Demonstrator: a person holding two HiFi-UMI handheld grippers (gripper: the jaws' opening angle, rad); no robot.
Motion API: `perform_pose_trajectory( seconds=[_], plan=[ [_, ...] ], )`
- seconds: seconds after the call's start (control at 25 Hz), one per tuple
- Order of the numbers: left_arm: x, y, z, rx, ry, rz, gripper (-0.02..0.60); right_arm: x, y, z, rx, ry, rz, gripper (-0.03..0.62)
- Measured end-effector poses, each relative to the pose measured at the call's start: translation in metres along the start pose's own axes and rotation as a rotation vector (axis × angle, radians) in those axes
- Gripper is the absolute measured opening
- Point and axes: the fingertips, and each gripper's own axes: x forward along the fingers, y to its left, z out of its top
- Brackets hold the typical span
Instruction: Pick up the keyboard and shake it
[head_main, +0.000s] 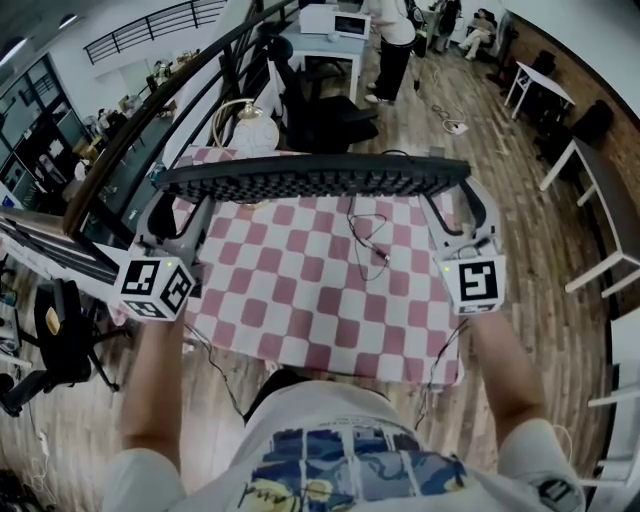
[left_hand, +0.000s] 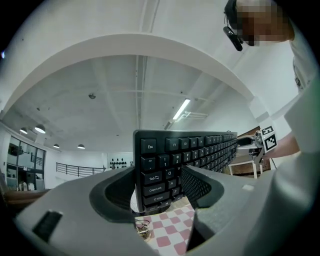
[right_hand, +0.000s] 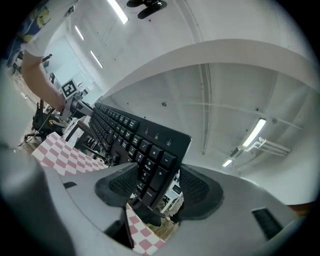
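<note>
Above the table (head_main: 250, 330), well clear of its checked cloth (head_main: 320, 290), the keyboard (head_main: 315, 180) hangs level over the far half, with one end in each claw. The left gripper (head_main: 183, 200), at the table's left side, pinches the Esc end. Its own view shows both jaws pressed on that end, and the bottom key row sinks out of sight between them. The right gripper (head_main: 455, 198), at the table's right side, clamps the number-pad end the same way, and the keyboard looks tilted in that view. From the head view the jaw tips are lost under the keyboard, which also hides the table's far edge. A wire (head_main: 365, 235) lies on the cloth, its far end cut off behind the keyboard.
</note>
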Motion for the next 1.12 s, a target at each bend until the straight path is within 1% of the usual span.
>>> perform_pose_trajectory(
  seconds=[0.32, 0.56, 0.92, 1.12],
  plan=[
    [-0.003, 0.003, 0.018, 0.016, -0.049, 0.013, 0.281, -0.006, -0.007, 0.019, -0.077, -0.051, -0.045, 0.258],
    [-0.003, 0.003, 0.029, 0.028, -0.080, 0.020, 0.281, -0.010, -0.012, 0.029, -0.110, -0.080, -0.082, 0.256],
    [-0.007, 0.004, 0.036, 0.039, -0.104, 0.023, 0.281, -0.015, -0.013, 0.034, -0.155, -0.083, -0.098, 0.253],
    [-0.007, 0.005, 0.037, 0.046, -0.108, 0.020, 0.281, -0.015, -0.013, 0.034, -0.149, -0.080, -0.107, 0.253]
  ],
)
